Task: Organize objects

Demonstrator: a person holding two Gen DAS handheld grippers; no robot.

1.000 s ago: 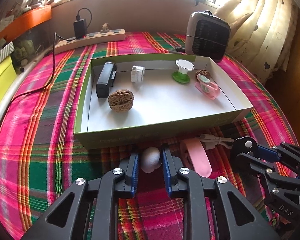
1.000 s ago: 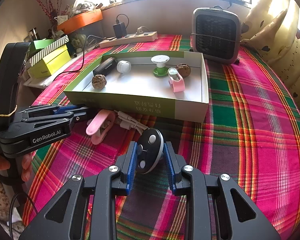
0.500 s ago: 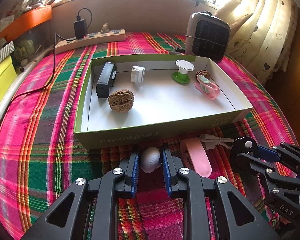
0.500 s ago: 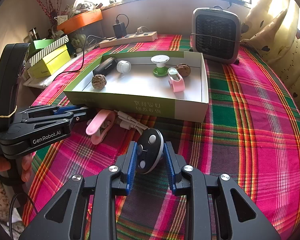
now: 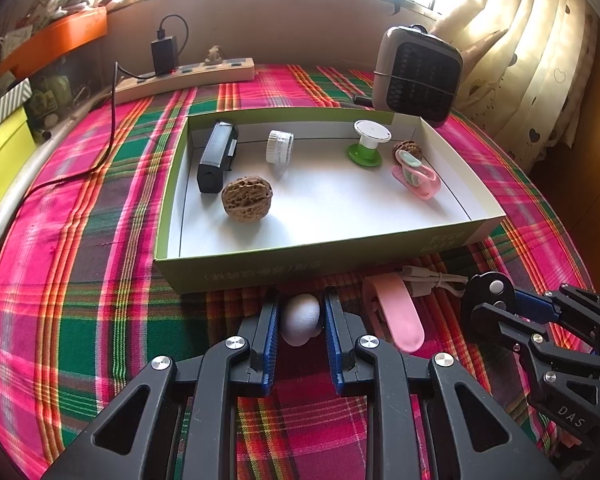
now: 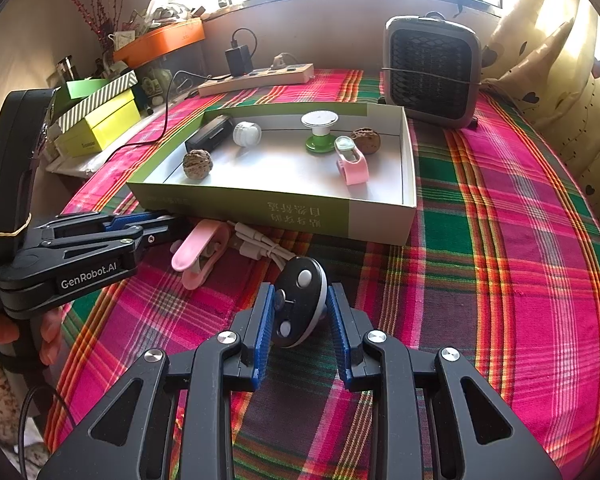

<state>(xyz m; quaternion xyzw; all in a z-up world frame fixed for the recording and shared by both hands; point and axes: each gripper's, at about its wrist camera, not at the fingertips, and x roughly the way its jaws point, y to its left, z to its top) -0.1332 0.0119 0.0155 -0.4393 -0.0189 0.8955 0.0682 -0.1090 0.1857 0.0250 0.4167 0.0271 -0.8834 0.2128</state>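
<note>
My left gripper point(image 5: 300, 312) is shut on a small grey egg-shaped object point(image 5: 300, 319), low over the plaid cloth just in front of the green-sided tray point(image 5: 260, 272). My right gripper point(image 6: 299, 300) is shut on a round black remote with white buttons point(image 6: 298, 300), also in front of the tray point(image 6: 240, 204). The tray holds a walnut point(image 5: 247, 199), a black rectangular device point(image 5: 217, 156), a white cap point(image 5: 279, 147), a green-and-white spool point(image 5: 368, 142), a pink clip point(image 5: 414, 174) and a second walnut point(image 5: 407, 148).
A pink clip point(image 5: 396, 316) and a coiled beige cable point(image 5: 432, 280) lie on the cloth between the grippers. A small heater point(image 5: 418, 74) stands behind the tray at right. A power strip point(image 5: 188, 76) lies at the back. Boxes point(image 6: 100, 128) stack at the left.
</note>
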